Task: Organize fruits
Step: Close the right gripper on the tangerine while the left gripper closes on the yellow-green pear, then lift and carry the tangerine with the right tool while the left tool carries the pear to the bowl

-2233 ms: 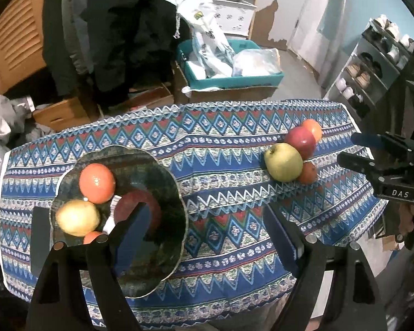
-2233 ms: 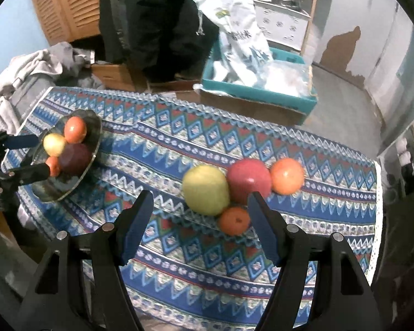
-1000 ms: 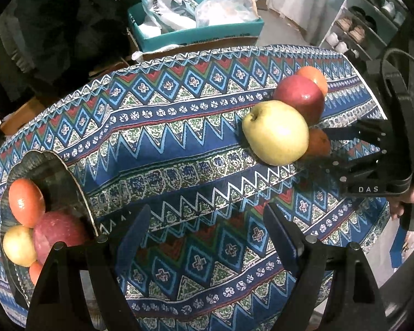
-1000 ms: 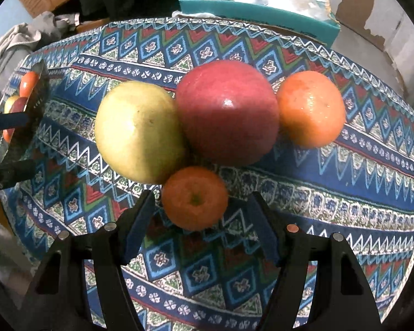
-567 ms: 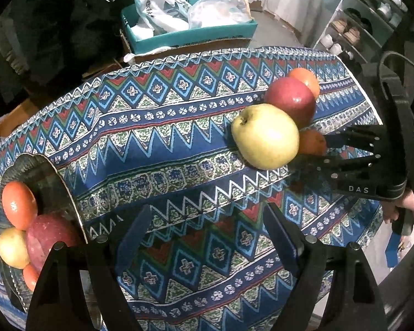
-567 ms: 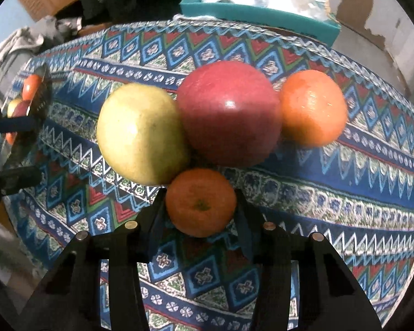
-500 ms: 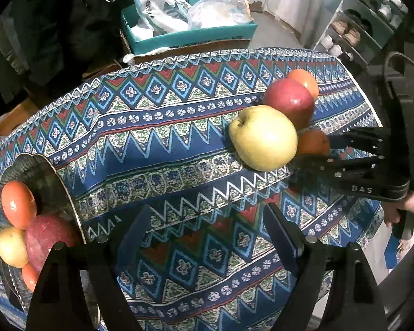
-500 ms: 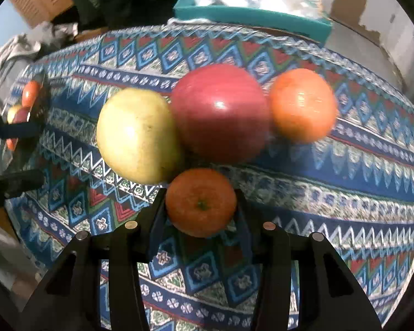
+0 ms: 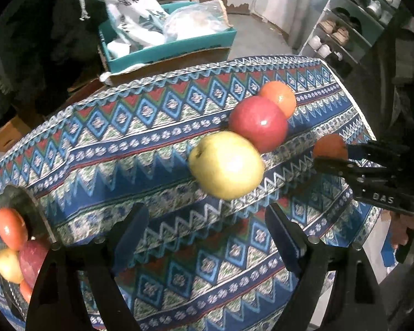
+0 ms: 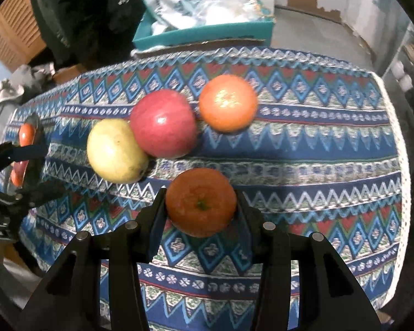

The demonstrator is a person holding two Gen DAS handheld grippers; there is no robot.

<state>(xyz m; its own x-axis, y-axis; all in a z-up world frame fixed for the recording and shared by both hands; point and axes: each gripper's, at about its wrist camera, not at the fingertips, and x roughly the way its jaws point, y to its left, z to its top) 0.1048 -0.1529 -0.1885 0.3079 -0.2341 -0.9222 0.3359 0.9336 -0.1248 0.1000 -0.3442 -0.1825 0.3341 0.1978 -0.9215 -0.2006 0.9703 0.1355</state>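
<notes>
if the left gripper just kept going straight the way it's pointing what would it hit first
Most likely the patterned tablecloth: the left gripper has nothing between its opening jaws. The yellow apple lies just beyond that spot, though depth is hard to judge.

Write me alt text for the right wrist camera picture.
The right gripper holds a small orange between its fingers above a patterned tablecloth. Behind it lie a yellow apple, a red apple and a larger orange; the left gripper shows at the left edge.
</notes>
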